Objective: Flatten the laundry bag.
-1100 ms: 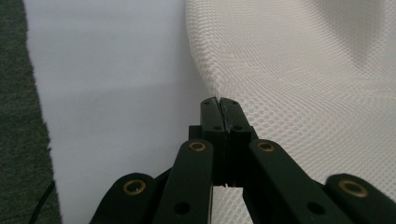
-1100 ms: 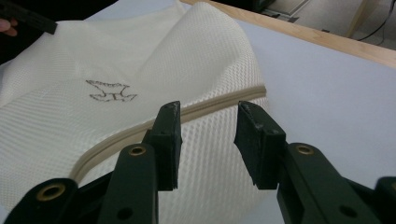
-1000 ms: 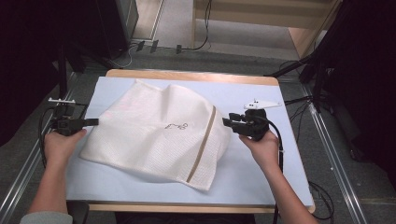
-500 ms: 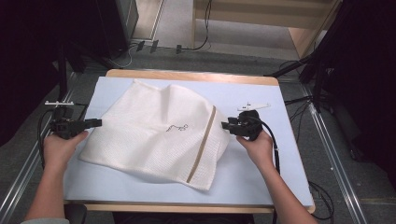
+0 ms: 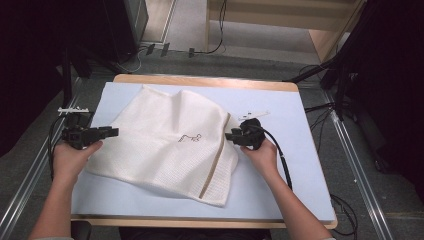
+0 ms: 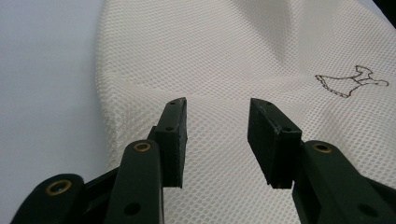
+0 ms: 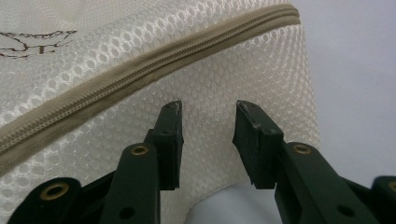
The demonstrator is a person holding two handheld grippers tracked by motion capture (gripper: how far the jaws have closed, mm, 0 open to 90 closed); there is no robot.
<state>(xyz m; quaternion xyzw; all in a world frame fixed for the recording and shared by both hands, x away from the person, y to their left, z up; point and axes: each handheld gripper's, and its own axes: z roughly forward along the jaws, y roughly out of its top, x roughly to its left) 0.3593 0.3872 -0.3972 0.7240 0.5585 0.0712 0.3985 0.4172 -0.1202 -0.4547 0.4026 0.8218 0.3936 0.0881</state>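
Pale blue table (image 5: 280,190) under you. Your left gripper (image 6: 217,135) & right gripper (image 7: 205,140) both gape, jaws empty, at opposite edges of white mesh laundry bag (image 5: 170,145). Bag lies mid-table, zipper (image 5: 216,157) running near-to-far by your right gripper.

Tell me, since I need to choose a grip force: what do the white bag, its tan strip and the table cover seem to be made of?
The white bag looks like soft synthetic mesh: open honeycomb holes, limp folds. The tan strip appears to be a woven fabric zipper tape, matte, with a fine central seam. The table cover seems a smooth, matte pale-blue sheet, possibly plastic or laminate; its material cannot be told for sure.
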